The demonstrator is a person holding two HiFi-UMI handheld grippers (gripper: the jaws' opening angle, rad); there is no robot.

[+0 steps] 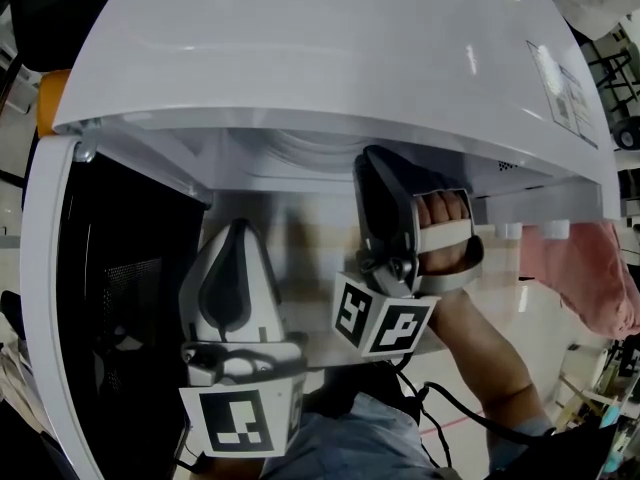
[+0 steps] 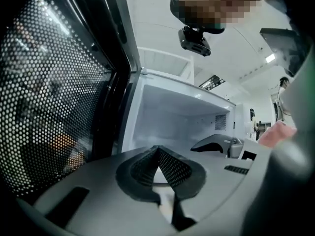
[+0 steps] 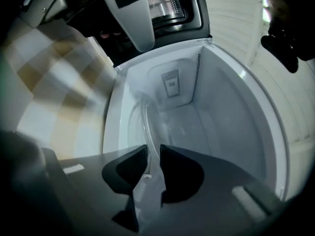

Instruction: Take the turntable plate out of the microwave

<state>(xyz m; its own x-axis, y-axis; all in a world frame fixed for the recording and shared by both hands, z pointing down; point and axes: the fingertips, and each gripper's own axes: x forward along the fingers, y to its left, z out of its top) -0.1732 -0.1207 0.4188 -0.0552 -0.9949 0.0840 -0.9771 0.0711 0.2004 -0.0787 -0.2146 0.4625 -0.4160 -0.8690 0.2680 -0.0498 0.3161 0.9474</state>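
Observation:
The white microwave [image 1: 320, 48] stands with its door [image 1: 110, 298] swung open to the left. My right gripper [image 1: 378, 168] reaches into the cavity, its tips hidden under the top edge in the head view. In the right gripper view the clear glass turntable plate [image 3: 144, 114] shows edge-on, and its rim runs into the narrow gap of my right gripper [image 3: 153, 154], whose pads close on it. My left gripper [image 1: 237, 230] hovers in front of the opening beside the door, shut and empty [image 2: 157, 152]. From the left gripper view the right gripper [image 2: 216, 144] lies low inside the white cavity [image 2: 172, 117].
The door's perforated dark window [image 2: 49, 97] stands close on the left of my left gripper. The cavity's white walls [image 3: 231, 117] enclose the right gripper. A pink cloth [image 1: 590, 278] lies to the right of the microwave. A cable [image 1: 470, 408] trails from the right hand.

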